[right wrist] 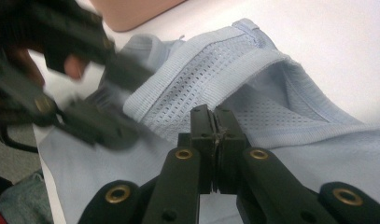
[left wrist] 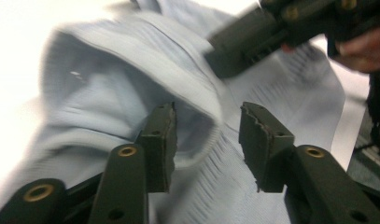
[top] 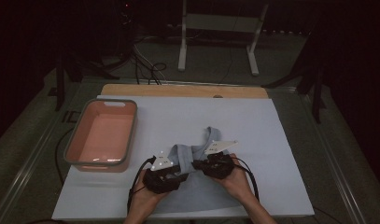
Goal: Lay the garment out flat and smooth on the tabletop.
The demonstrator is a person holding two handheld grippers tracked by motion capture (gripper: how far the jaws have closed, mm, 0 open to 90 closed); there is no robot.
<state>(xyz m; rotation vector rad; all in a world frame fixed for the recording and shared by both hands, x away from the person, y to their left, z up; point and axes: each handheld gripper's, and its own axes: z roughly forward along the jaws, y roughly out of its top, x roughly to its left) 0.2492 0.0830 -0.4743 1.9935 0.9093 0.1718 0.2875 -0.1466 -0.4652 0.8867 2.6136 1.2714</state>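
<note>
With the right gripper (right wrist: 214,122) pressed together on the light-blue mesh vest (right wrist: 215,74) near the bench's near edge, the spread left gripper (left wrist: 207,140) should close squarely on the ribbed hem.

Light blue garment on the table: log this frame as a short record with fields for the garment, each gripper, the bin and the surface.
garment: light blue mesh garment, crumpled on the white board, near the person's edge
left gripper: jaws apart, astride a ribbed fold of the garment
right gripper: jaws pressed together at the garment's edge; cloth between them cannot be told
bin: pink bin with grey rim, left of the garment, apart from it
surface: white board
</note>
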